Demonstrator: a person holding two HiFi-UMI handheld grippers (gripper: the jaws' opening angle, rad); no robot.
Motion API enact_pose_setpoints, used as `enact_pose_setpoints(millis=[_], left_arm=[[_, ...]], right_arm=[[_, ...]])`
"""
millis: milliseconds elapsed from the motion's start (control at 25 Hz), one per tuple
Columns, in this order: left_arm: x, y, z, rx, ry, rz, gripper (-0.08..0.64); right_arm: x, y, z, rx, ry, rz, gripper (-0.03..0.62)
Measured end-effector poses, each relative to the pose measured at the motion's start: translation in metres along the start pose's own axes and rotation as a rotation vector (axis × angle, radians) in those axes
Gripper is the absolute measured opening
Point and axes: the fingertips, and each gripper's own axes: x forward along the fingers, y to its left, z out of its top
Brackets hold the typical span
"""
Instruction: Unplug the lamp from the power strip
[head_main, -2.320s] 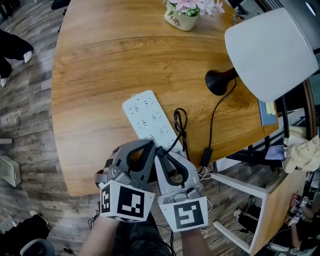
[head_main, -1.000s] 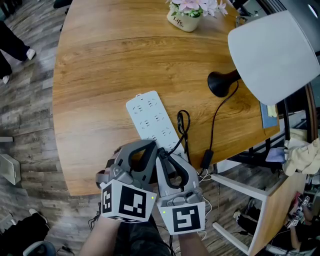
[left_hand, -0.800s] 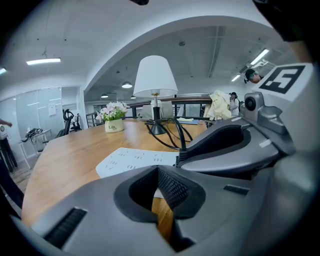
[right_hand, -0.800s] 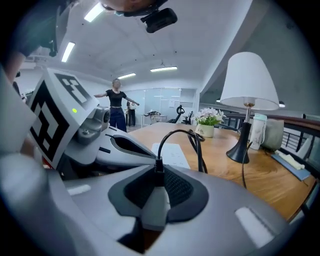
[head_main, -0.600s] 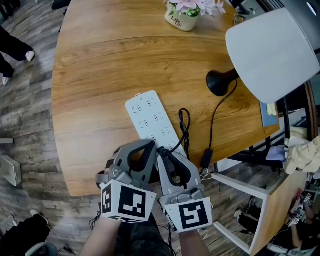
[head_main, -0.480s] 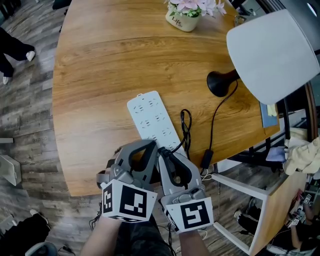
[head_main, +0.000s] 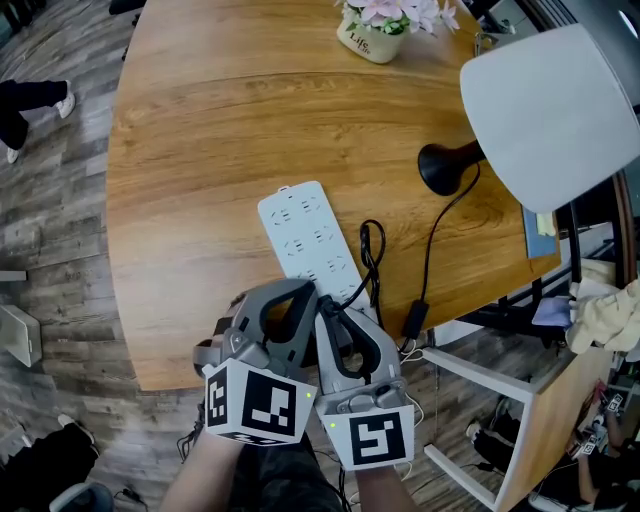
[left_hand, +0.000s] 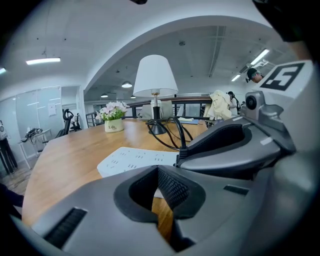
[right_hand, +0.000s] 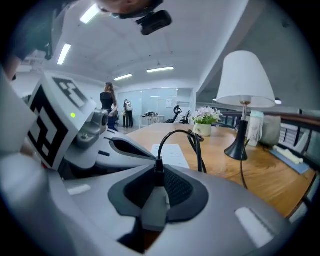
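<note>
A white power strip (head_main: 305, 238) lies on the round wooden table (head_main: 200, 120), its near end under my two grippers. The lamp has a white shade (head_main: 550, 110) and a black base (head_main: 445, 168) at the right. Its black cable (head_main: 368, 255) loops back to the strip's near end. My right gripper (head_main: 335, 318) is shut on the lamp plug (right_hand: 155, 207), with the cable (right_hand: 172, 135) rising out of the jaws. Beside it, my left gripper (head_main: 290, 300) is at the strip's near end; its pads (left_hand: 172, 187) meet at the tips with only wood showing between them.
A flower pot (head_main: 378, 30) stands at the table's far edge. The cable's inline switch (head_main: 412, 318) hangs over the table's near right edge, above a white frame (head_main: 490, 385). Both grippers sit at the table's front edge. A person's foot (head_main: 62, 100) shows on the floor at left.
Almost nothing differs: both grippers stay side by side at the strip's near end, and the strip, cable and lamp keep their places. Only the view sways slightly.
</note>
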Motion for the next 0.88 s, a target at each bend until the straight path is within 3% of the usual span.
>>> enact_pose_setpoints(millis=[200,360,880], left_arm=[[0.000,-0.001,0.000,0.009,0.010,-0.001,-0.005],[0.001,0.000,0.000,0.001,0.013,0.000,-0.005],[-0.006,0.003,0.011,-0.023,-0.060,0.011,-0.005]], right_arm=[[-0.006,-0.015,0.013,0.136,-0.081,0.026,0.064],[-0.007,-0.013,0.015,0.068,-0.061,0.039,0.064],[-0.009,-0.022,0.009,0.074,-0.035,0.004,0.066]])
